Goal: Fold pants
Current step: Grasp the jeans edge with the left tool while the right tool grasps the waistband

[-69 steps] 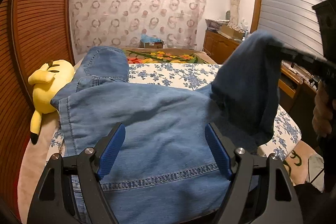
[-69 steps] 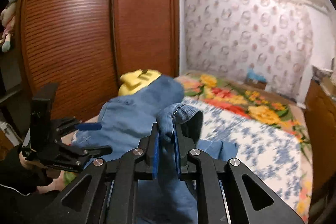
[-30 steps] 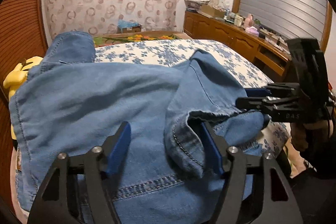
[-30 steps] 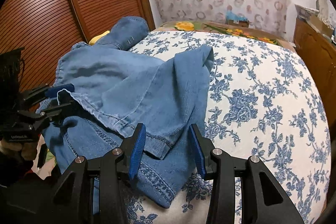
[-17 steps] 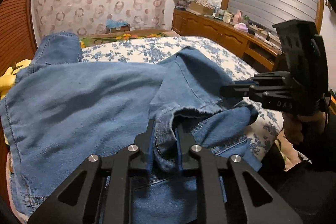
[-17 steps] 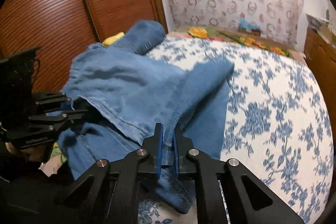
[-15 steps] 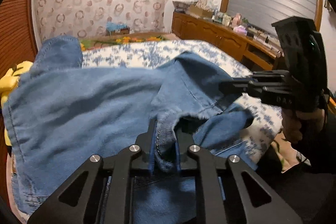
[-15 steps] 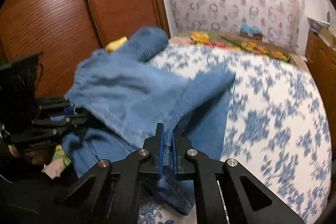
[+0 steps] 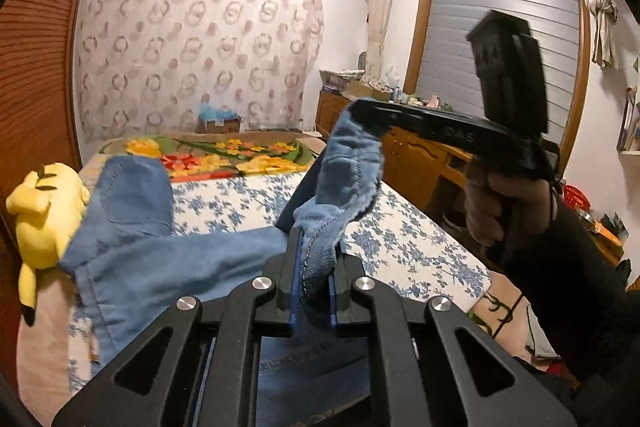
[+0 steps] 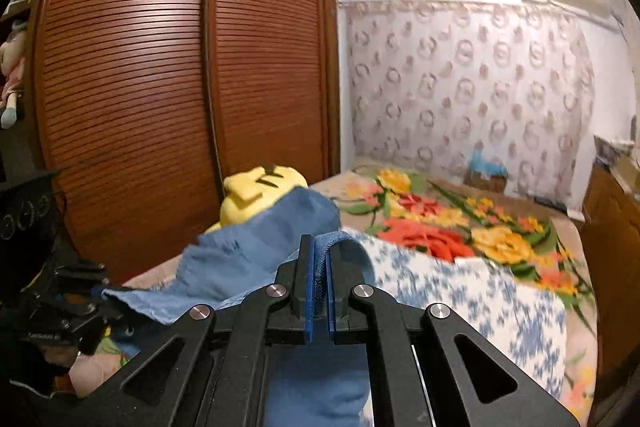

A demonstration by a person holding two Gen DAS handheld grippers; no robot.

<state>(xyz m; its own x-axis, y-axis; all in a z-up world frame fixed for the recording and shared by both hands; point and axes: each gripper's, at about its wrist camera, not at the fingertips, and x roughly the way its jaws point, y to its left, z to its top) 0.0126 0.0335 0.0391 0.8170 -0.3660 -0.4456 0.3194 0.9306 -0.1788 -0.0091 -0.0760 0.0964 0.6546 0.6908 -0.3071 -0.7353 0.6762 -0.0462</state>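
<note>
Denim pants [image 9: 168,259] lie across the near end of the bed [image 9: 400,239], partly raised off it: one edge is drawn up in a slack band between two hand-held grippers, while the rest trails over the blue-flowered sheet toward the plush [image 9: 44,203], a yellow toy at the bed's left edge, which the far cloth touches or overlaps. Left gripper [image 9: 313,291]: jaws closed on a bunched, stitched hem, the blue pads pressing cloth from both sides. Right gripper [image 10: 318,291]: jaws closed on a thin fold of the same denim; in the left wrist view it appears to the right of and above the bed, its tip buried in the cloth, carried by a hand [image 9: 500,203] in a dark sleeve. Beyond the bed stand a slatted wooden wardrobe [image 10: 160,87] on the plush's side and a patterned curtain [image 9: 192,55] at the far end. Step in hand, as judged from the raised cloth: the lift that opens a fold, with both corners of one edge pinched and clear of the sheet. The next move probably calls for carrying both corners together, level and taut, across the bed and over the part lying flat, then lowering them so the edges match before either grip lets go; uneven height or slack between the grippers could leave a skewed, wrinkled fold.
</note>
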